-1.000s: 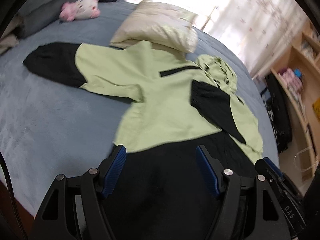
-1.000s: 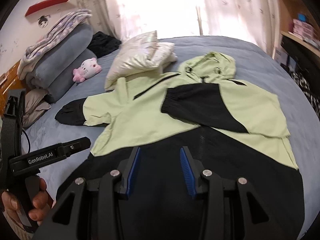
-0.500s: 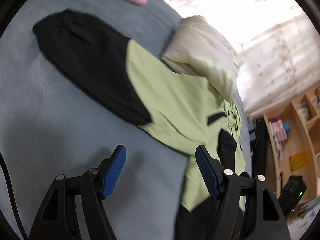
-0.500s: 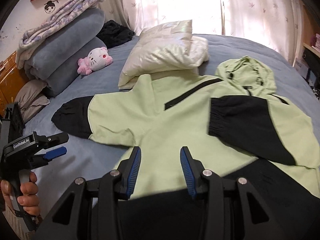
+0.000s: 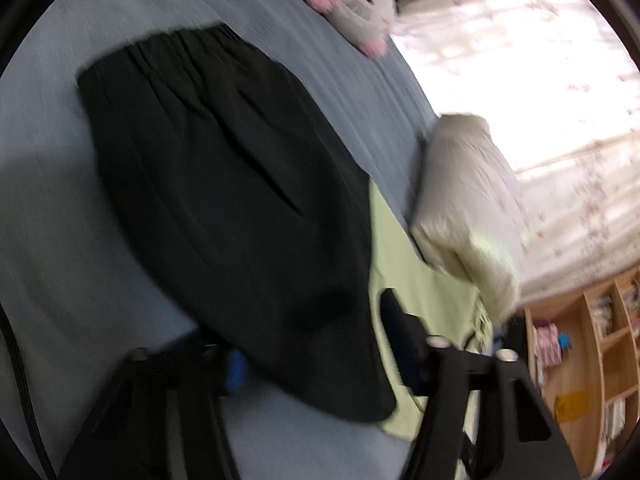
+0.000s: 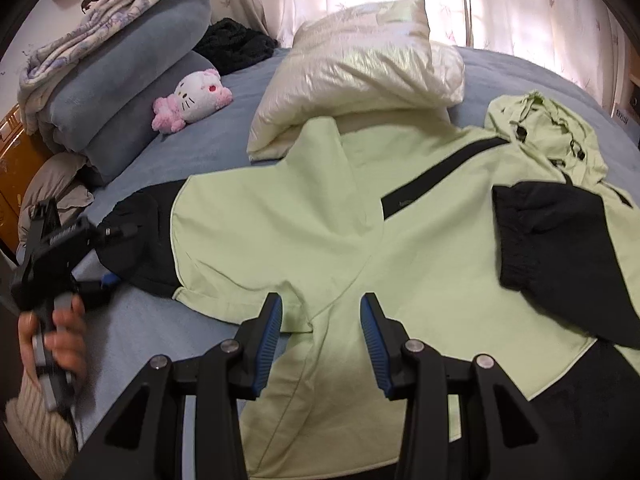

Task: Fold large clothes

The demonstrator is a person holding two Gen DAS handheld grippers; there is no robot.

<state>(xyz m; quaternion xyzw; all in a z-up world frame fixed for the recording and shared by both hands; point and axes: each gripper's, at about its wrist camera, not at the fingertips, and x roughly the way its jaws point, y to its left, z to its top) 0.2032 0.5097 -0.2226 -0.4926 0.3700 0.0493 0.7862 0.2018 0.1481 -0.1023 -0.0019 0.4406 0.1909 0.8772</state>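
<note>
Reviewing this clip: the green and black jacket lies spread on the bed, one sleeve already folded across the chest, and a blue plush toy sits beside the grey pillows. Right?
Not quite. The plush toy is pink and white, not blue, as the right wrist view shows. The rest holds: the jacket lies spread on the bed, one sleeve folded across the chest, toy beside the grey pillows.

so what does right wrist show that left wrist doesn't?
Only right wrist: the whole jacket body with its hood, the folded-in black sleeve, the right gripper open over the green fabric, the stacked bedding, and the hand holding the left gripper.

Only left wrist: a close view of the outstretched black sleeve lying between the closing jaws, and the wooden shelves.

Both: the jacket, the cream pillow, the pink plush, the blue bed, the curtains.
</note>
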